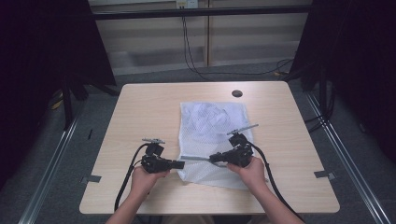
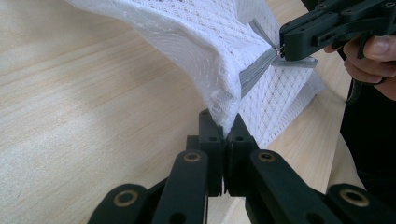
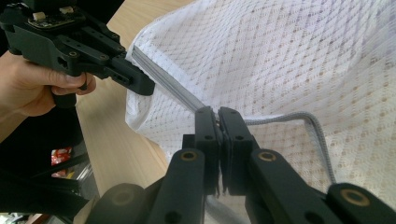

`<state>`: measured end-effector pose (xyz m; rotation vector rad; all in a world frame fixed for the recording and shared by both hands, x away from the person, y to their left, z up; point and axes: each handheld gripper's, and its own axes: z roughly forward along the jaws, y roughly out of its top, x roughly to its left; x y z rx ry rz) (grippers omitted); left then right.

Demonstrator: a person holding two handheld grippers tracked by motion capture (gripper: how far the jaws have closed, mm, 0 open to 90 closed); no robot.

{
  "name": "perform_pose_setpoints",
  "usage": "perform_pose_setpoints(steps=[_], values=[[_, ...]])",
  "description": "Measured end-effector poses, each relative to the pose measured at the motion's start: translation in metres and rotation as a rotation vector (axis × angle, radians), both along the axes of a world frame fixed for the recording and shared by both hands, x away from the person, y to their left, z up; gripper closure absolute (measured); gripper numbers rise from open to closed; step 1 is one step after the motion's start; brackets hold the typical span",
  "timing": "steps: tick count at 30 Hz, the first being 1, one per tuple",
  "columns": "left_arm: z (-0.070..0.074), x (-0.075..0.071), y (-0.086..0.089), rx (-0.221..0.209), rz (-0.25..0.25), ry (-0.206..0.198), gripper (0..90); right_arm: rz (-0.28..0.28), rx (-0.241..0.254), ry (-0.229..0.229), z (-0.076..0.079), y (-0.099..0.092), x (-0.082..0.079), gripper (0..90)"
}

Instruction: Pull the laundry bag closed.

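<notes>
Both grippers' jaws pinch the mesh bag (image 1: 215, 135).

In the high view, what lies inside the white mesh bag (image 1: 212, 140) is too faint to tell. The left gripper (image 2: 223, 133) covers the bag edge it pinches. The right gripper (image 3: 218, 122) hides the zipper pull, and the picture's edge cuts off the bag.

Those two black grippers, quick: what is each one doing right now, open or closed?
Left gripper: closed, pinching the edge of the white mesh bag.
Right gripper: closed on the bag's grey zipper strip.
</notes>
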<state>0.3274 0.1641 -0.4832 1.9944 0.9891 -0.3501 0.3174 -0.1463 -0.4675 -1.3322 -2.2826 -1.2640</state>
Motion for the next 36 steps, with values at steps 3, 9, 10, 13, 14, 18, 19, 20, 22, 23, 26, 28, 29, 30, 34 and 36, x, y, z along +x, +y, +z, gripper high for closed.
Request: perform_pose_setpoints(steps=[3,9,10,13,14,18,19,20,22,23,26,28,29,30,34,36], values=[[0.000,0.000,0.000,0.003,0.002,0.001,88.5,0.001,0.005,0.003,-0.001,0.000,0.001,86.9],[0.000,0.001,0.002,0.005,-0.002,-0.003,88.5,-0.012,0.016,0.011,-0.002,-0.005,0.003,86.9],[0.000,0.001,0.002,0.003,-0.001,-0.002,88.5,-0.008,0.023,0.011,-0.002,-0.006,0.003,86.9],[0.000,0.001,0.002,0.003,-0.004,-0.002,88.5,-0.006,0.018,0.005,-0.001,-0.007,0.003,86.9],[0.000,0.000,0.002,0.005,-0.003,-0.002,88.5,-0.008,0.024,0.010,-0.002,-0.007,0.003,86.9],[0.001,0.001,0.003,-0.008,0.007,-0.002,88.5,-0.017,0.029,0.012,-0.001,-0.011,0.004,86.9],[0.001,0.001,0.003,-0.005,0.008,-0.004,88.5,-0.019,0.033,0.011,-0.001,-0.012,0.004,86.9],[0.001,0.001,0.003,-0.005,0.010,-0.004,88.5,-0.021,0.029,0.009,0.000,-0.013,0.004,86.9],[0.001,0.001,0.003,-0.005,0.005,-0.004,88.5,-0.019,0.027,0.009,0.000,-0.013,0.004,86.9],[0.001,0.001,0.003,-0.002,0.004,-0.005,88.5,-0.019,0.028,0.013,0.000,-0.013,0.004,86.9],[0.001,0.001,0.003,-0.002,0.006,-0.004,88.5,-0.019,0.033,0.014,0.000,-0.014,0.004,86.9],[0.001,0.001,0.003,0.000,0.008,-0.006,88.5,-0.016,0.032,0.013,0.000,-0.013,0.003,86.9],[0.001,0.001,0.003,-0.003,0.005,-0.004,88.5,-0.017,0.031,0.014,0.000,-0.013,0.003,86.9],[0.001,0.000,0.003,-0.001,0.006,-0.007,88.5,-0.017,0.032,0.014,0.000,-0.014,0.003,86.9],[0.001,0.000,0.002,-0.004,0.002,-0.002,88.5,-0.021,0.037,0.014,0.000,-0.016,0.004,86.9],[0.001,0.001,0.003,-0.005,-0.001,-0.001,88.5,-0.028,0.031,0.017,0.000,-0.017,0.004,86.8]])
